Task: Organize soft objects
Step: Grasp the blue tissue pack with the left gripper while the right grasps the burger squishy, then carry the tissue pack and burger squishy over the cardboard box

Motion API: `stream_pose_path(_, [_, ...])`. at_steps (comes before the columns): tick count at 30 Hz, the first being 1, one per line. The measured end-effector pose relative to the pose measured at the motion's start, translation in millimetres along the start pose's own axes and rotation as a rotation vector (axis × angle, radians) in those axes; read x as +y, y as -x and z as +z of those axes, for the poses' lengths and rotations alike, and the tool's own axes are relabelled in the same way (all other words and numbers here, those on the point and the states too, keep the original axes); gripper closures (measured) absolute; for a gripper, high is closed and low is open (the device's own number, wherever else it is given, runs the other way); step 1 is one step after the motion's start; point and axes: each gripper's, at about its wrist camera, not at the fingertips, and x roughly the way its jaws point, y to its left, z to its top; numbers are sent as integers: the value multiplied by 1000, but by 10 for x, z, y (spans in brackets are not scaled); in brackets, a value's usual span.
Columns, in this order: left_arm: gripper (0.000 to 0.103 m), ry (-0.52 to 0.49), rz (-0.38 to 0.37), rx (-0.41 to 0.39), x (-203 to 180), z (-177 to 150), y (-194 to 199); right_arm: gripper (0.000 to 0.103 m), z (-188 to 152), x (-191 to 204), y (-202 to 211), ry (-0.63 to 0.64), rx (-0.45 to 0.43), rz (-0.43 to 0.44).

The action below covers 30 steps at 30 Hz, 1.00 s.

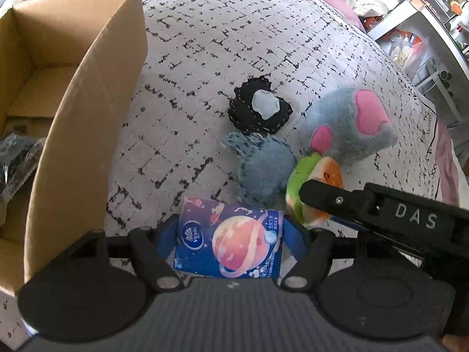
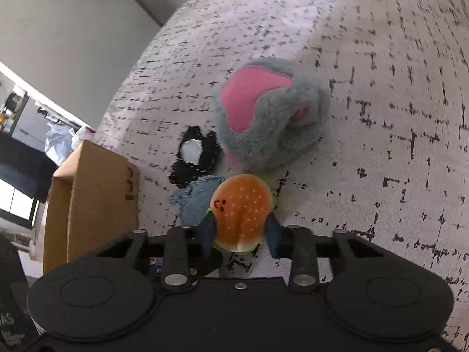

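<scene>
On a white quilt with black marks, my left gripper [image 1: 230,234] is shut on a blue tissue pack [image 1: 231,243] printed with a pink planet. My right gripper [image 2: 241,233] is shut on an orange and green burger plush [image 2: 240,208]; its blue pads dent the bun on both sides. The same burger plush [image 1: 310,182] shows in the left wrist view under the right gripper's black finger. Just beyond lie a grey plush paw with pink pads [image 1: 351,123] [image 2: 263,114], a blue-grey felt piece [image 1: 263,170] [image 2: 196,199] and a black felt piece with a pale patch [image 1: 261,108] [image 2: 195,154].
An open cardboard box [image 1: 85,111] [image 2: 96,193] stands to the left of the toys, with dark plastic wrapping [image 1: 17,158] inside it. Shelving with clutter [image 1: 425,29] lies past the bed's far right edge. A pink sheet [image 1: 448,161] shows along that edge.
</scene>
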Motion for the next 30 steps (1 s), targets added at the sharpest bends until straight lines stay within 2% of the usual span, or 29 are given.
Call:
stream_pose_path(9, [31,11,-21,-6,25,-130,249,71,-57,-29,236,-20,-35,6])
stream_pose_path(17, [30,-31,-24,-69,1,-185,673,70,-190,52,442,-15,-69,42])
stream_pose_path(30, [30,-21,-29,-138,196,-261,1232,71,-350,214,844,-19,-149,73])
